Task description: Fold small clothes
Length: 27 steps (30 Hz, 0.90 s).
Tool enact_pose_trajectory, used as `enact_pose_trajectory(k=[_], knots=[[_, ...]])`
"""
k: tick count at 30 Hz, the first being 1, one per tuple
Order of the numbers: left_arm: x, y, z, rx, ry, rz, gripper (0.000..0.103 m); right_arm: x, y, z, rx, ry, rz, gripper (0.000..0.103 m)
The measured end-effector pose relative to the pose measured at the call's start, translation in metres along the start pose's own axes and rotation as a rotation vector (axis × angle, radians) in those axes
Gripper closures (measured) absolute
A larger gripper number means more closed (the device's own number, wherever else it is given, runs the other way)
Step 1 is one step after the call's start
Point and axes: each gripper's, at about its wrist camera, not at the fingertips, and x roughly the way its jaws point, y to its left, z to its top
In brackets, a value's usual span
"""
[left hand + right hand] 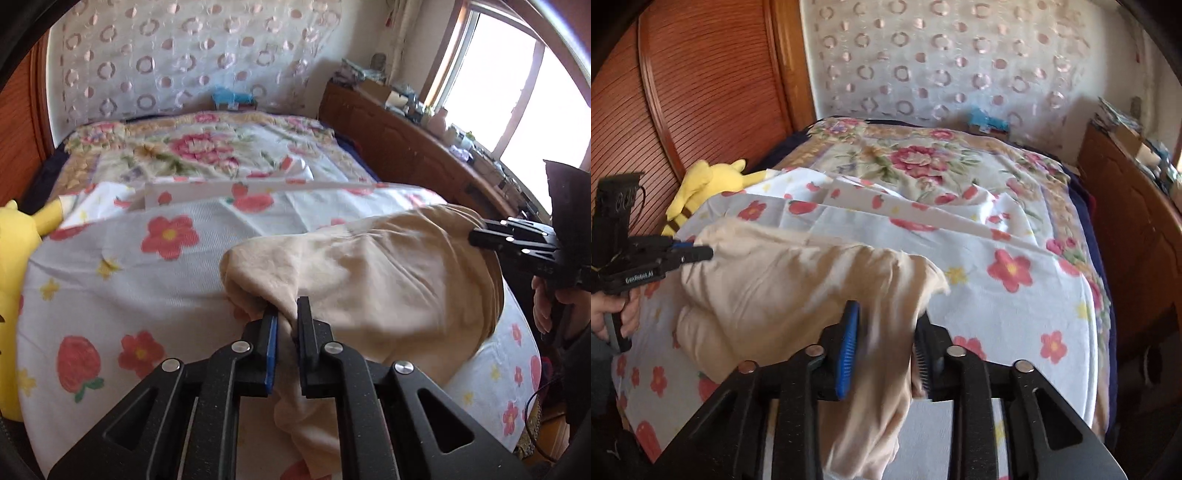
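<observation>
A beige garment (369,280) hangs lifted above the flowered white sheet (129,280) on the bed. My left gripper (287,314) is shut on one bunched corner of it, and cloth hangs down between the fingers. My right gripper (474,232) grips the far right corner in the left wrist view. In the right wrist view, my right gripper (886,321) holds the beige garment (783,288) between its blue pads, and the left gripper (705,253) pinches the opposite corner at the left.
A yellow plush toy (701,181) lies at the bed's left edge by a wooden wardrobe (701,92). A floral blanket (923,158) covers the far half. A cluttered wooden cabinet (406,129) runs along the right, under a window.
</observation>
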Motion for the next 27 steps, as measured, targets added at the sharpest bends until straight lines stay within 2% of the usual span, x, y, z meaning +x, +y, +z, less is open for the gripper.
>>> enact_pose_trajectory(k=[1,2,3,5,9,14,16,18,19,20,21,22,23,25,27], knots=[[0.002,0.000,-0.003,-0.001,0.013,0.003,0.082,-0.002,-0.001,-0.006,0.016,-0.004,0.001,0.052],[0.004,0.000,-0.006,0.004,0.025,0.008,0.078,-0.001,-0.001,-0.011,0.037,0.008,0.002,0.047],[0.005,-0.001,-0.009,0.009,0.034,0.013,0.076,-0.001,-0.002,-0.018,0.049,0.021,0.003,0.044],[0.009,-0.002,-0.013,0.016,0.054,0.022,0.065,0.005,-0.003,-0.028,0.077,0.046,0.005,0.042],[0.016,-0.003,-0.021,0.028,0.102,0.010,0.064,0.020,-0.009,-0.033,0.159,0.089,0.033,0.040],[0.017,0.000,-0.021,0.000,0.089,-0.007,0.062,0.035,-0.015,-0.023,0.219,0.097,0.043,0.031],[0.020,-0.002,-0.018,-0.004,0.089,-0.007,0.060,0.035,-0.014,-0.021,0.222,0.092,0.040,0.030],[0.023,-0.004,-0.014,-0.009,0.090,-0.014,0.060,0.034,-0.009,-0.026,0.206,0.082,0.079,0.031],[0.025,-0.006,-0.013,-0.009,0.092,-0.033,0.060,0.036,-0.007,-0.027,0.187,0.083,0.080,0.043],[0.027,-0.006,-0.011,-0.008,0.093,-0.050,0.060,0.037,-0.005,-0.028,0.173,0.083,0.113,0.061],[0.028,-0.006,-0.010,-0.010,0.092,-0.062,0.060,0.039,-0.003,-0.028,0.162,0.091,0.150,0.066],[0.029,-0.005,-0.008,-0.014,0.093,-0.076,0.069,0.040,-0.001,-0.027,0.151,0.096,0.167,0.075],[0.031,-0.005,-0.007,-0.016,0.104,-0.103,0.084,0.041,0.000,-0.025,0.133,0.094,0.184,0.077],[0.031,-0.004,-0.008,-0.022,0.110,-0.145,0.089,0.037,0.003,-0.022,0.076,0.091,0.165,0.079],[0.018,-0.006,-0.009,-0.035,0.056,-0.123,0.090,0.029,0.009,-0.015,0.013,0.051,0.134,0.080]])
